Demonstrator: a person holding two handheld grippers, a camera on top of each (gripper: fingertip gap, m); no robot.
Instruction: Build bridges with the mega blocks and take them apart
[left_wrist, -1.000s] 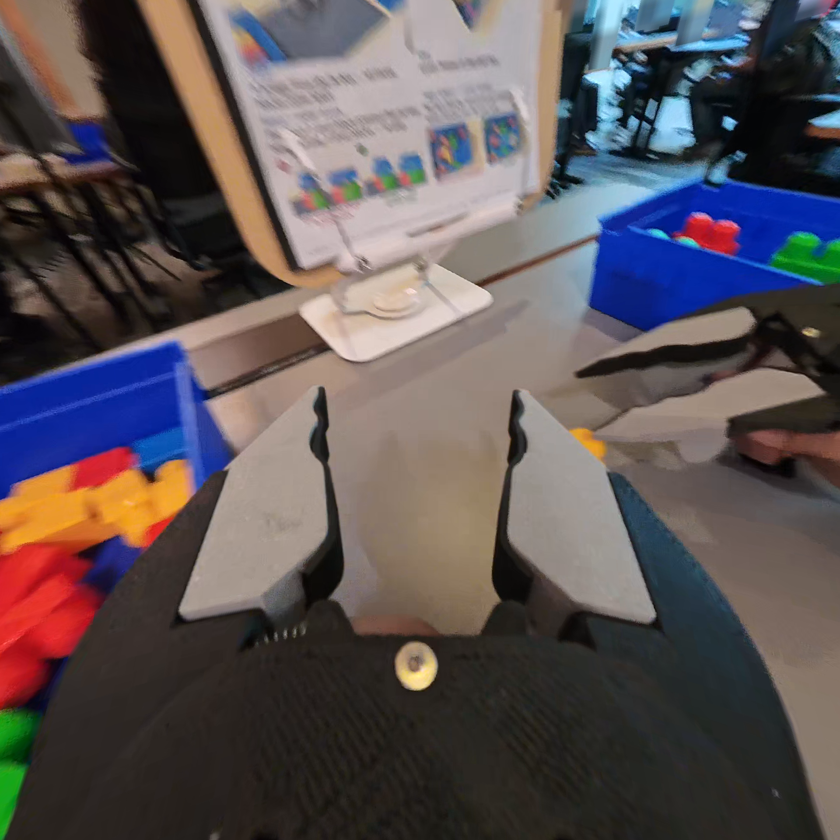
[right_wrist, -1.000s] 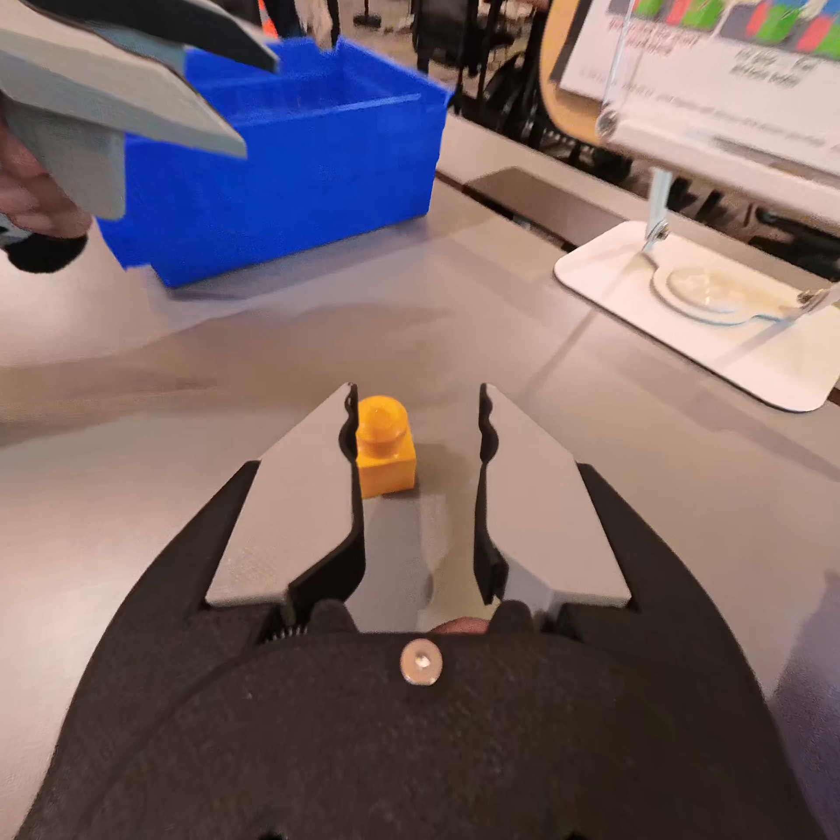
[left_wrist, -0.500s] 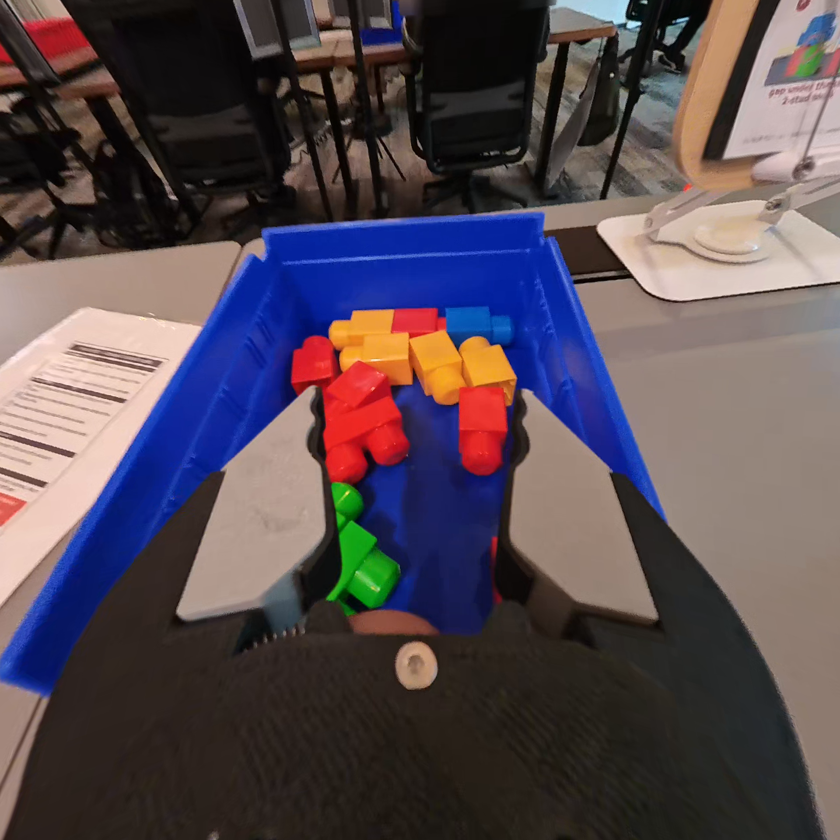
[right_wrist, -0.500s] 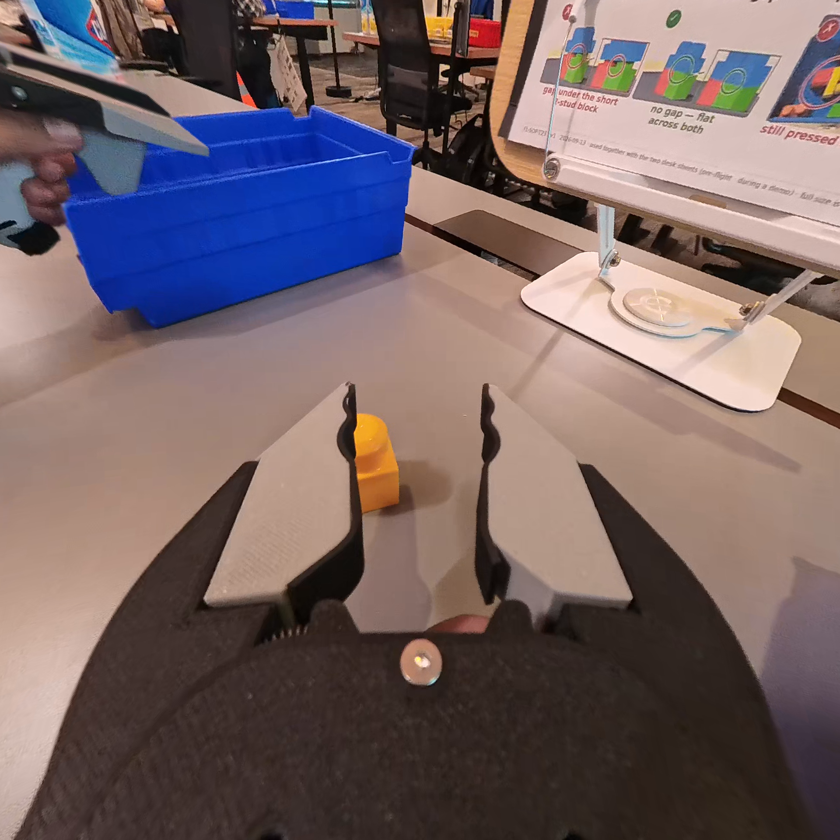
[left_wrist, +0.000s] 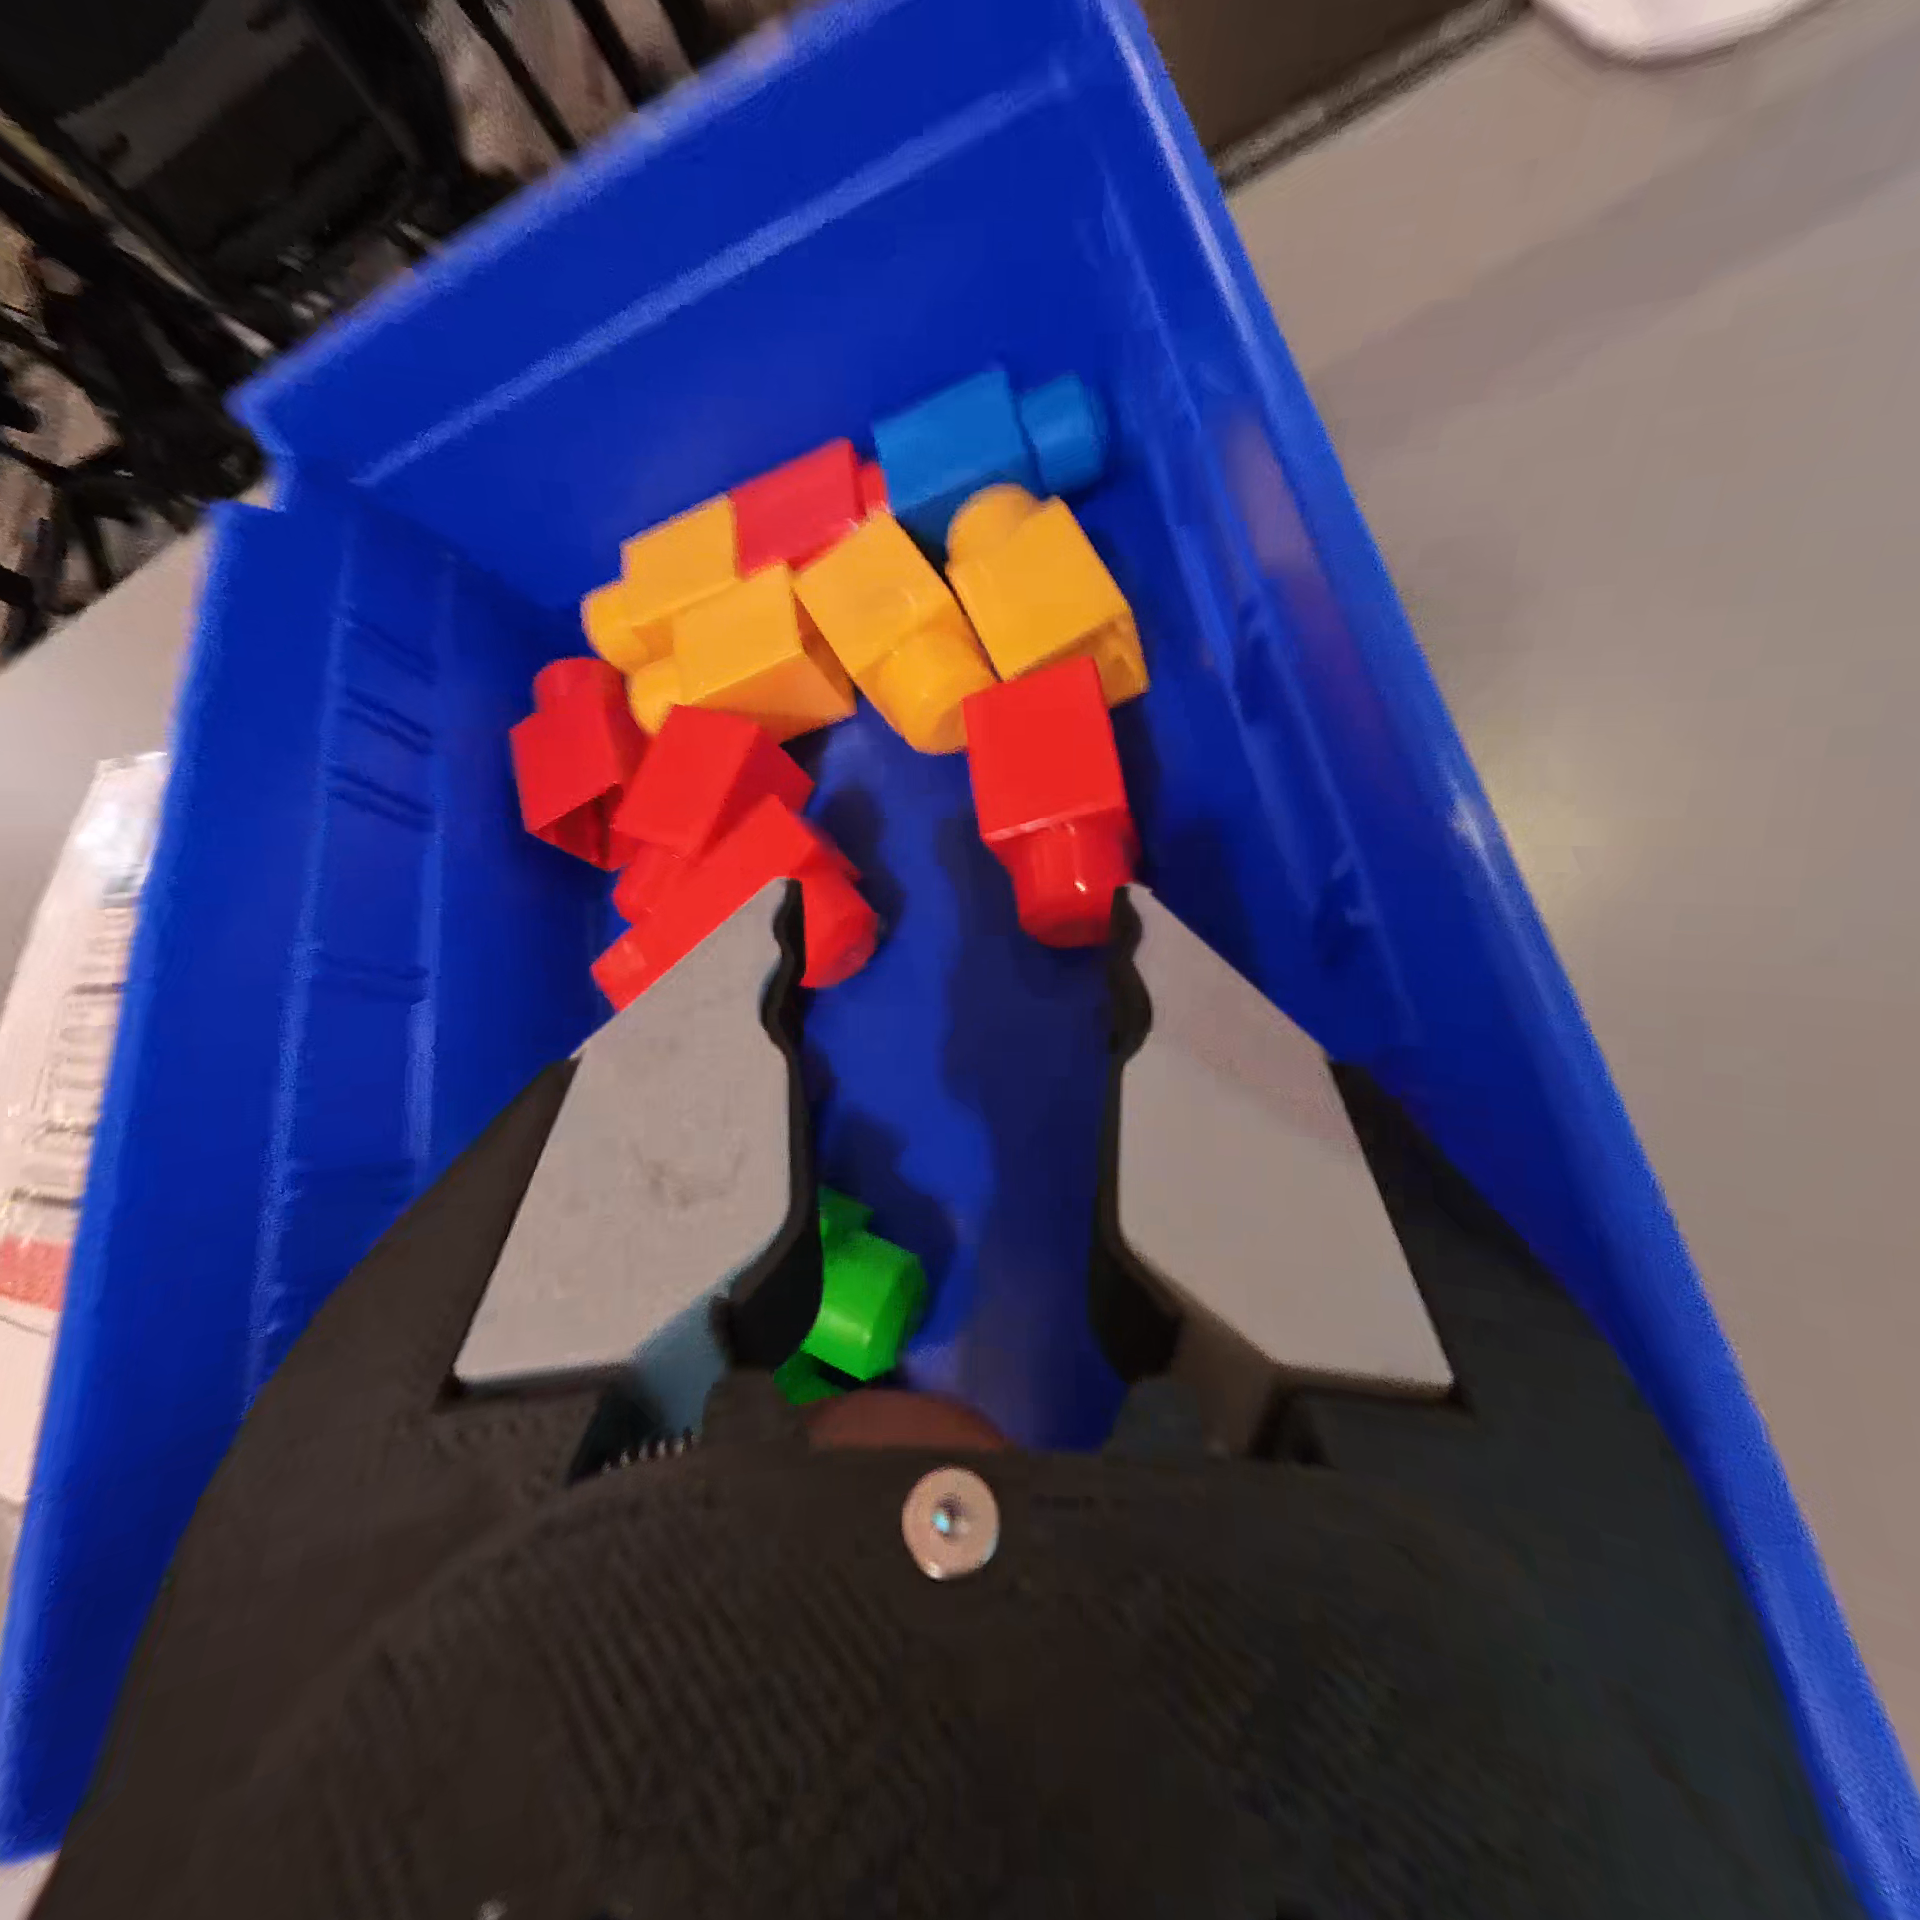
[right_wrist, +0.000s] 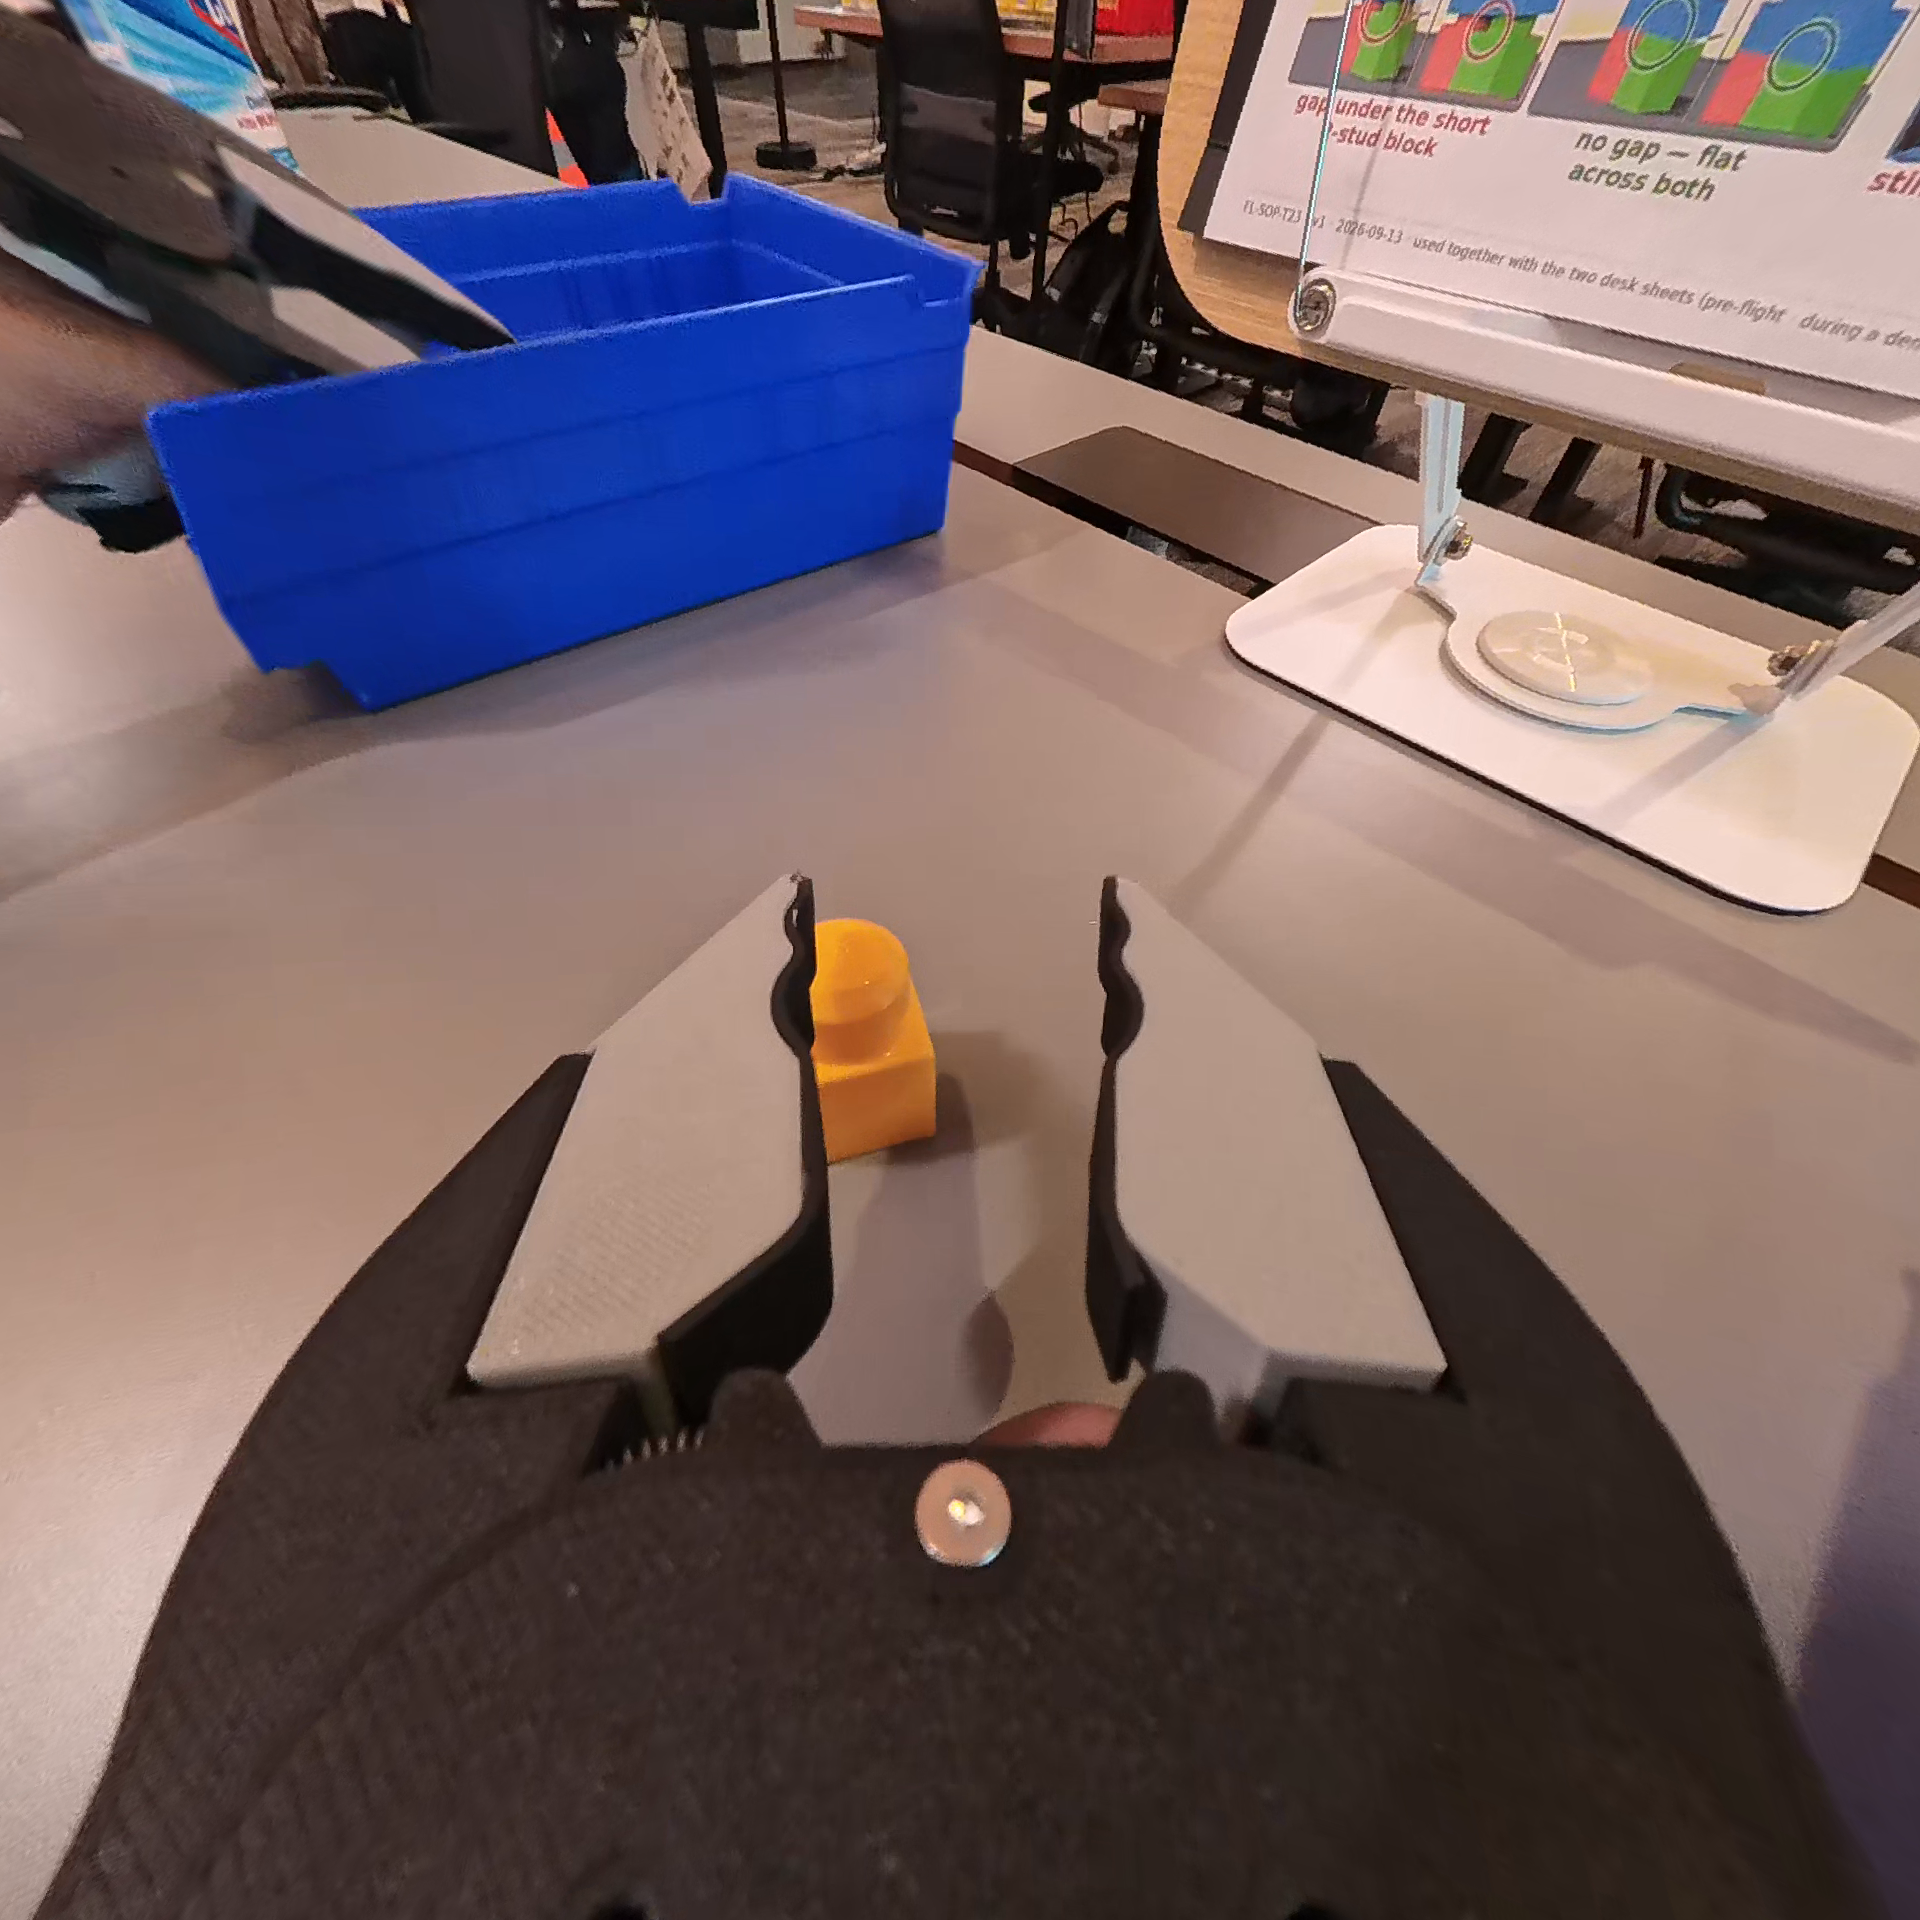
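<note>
The left gripper (left_wrist: 951, 914) hung spread wide inside the blue bin (left_wrist: 312, 935), holding nothing. A red block (left_wrist: 1049, 790) touched its right fingertip at one o'clock; more red blocks (left_wrist: 707, 821) crowded its left tip at eleven. Yellow blocks (left_wrist: 883, 623) and a blue block (left_wrist: 977, 442) lay at twelve, a green block (left_wrist: 862, 1299) between the fingers. The right gripper (right_wrist: 951, 914) hovered released over the grey table (right_wrist: 312, 987), an orange block (right_wrist: 868, 1049) standing beside its left finger. A white stand (right_wrist: 1558, 717) stood at two o'clock.

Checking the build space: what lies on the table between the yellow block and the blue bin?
Nothing: in the right wrist view, only bare grey table separates the yellow block from the blue bin.
</note>
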